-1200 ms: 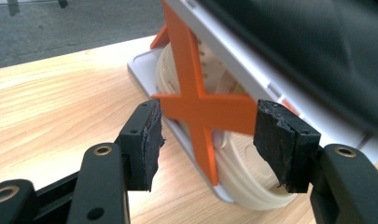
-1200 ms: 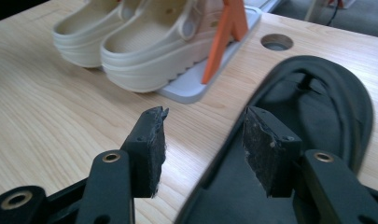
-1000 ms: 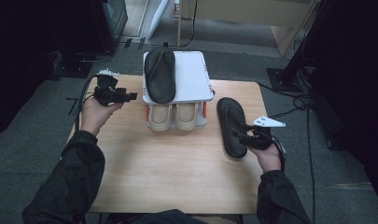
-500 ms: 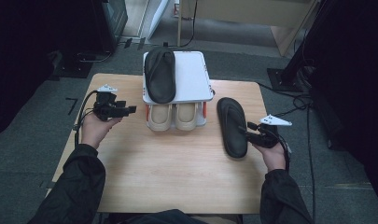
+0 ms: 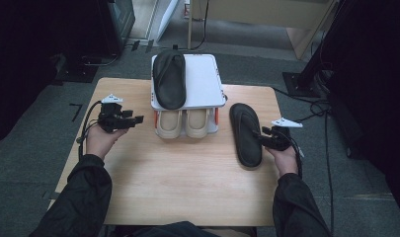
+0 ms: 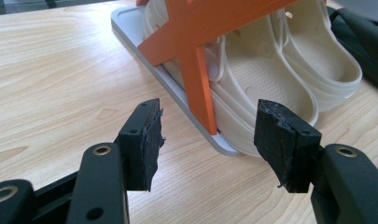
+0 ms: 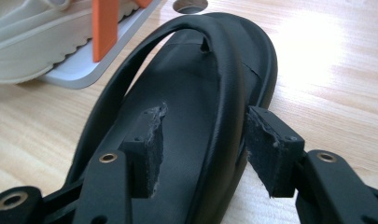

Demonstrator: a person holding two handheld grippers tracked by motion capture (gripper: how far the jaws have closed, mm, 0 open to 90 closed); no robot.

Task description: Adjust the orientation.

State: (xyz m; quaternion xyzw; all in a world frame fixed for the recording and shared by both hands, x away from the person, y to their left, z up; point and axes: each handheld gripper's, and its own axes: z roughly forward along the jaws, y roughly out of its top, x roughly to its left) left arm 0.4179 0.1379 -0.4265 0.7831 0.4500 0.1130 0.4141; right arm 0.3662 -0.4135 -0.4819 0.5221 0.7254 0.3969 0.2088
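Observation:
A black flip-flop (image 5: 245, 133) lies flat on the table at the right. My right gripper (image 5: 260, 139) is at its near right edge. In the right gripper view the jaws of this gripper (image 7: 203, 126) stand open astride the sandal's (image 7: 186, 79) side strap and rim, one pad over the sole, one outside, not pressing. A second black flip-flop (image 5: 169, 79) lies on the top shelf of a white rack (image 5: 207, 81). A beige pair of clogs (image 5: 185, 123) sits on the lower shelf. My left gripper (image 5: 140, 119) hangs open left of the rack, empty (image 6: 207, 126), facing the clogs (image 6: 280, 70).
The rack has orange cross supports (image 6: 196, 70) and a grey base plate (image 6: 177, 88) resting on the wooden table (image 5: 187, 182). Dark floor, cables and furniture surround the table. Bare wood stretches across the near half in front of the person's sleeves.
My left gripper has sunk closer to the table, left of the rack. My right hand has shifted slightly beside the sandal, which lies where it was.

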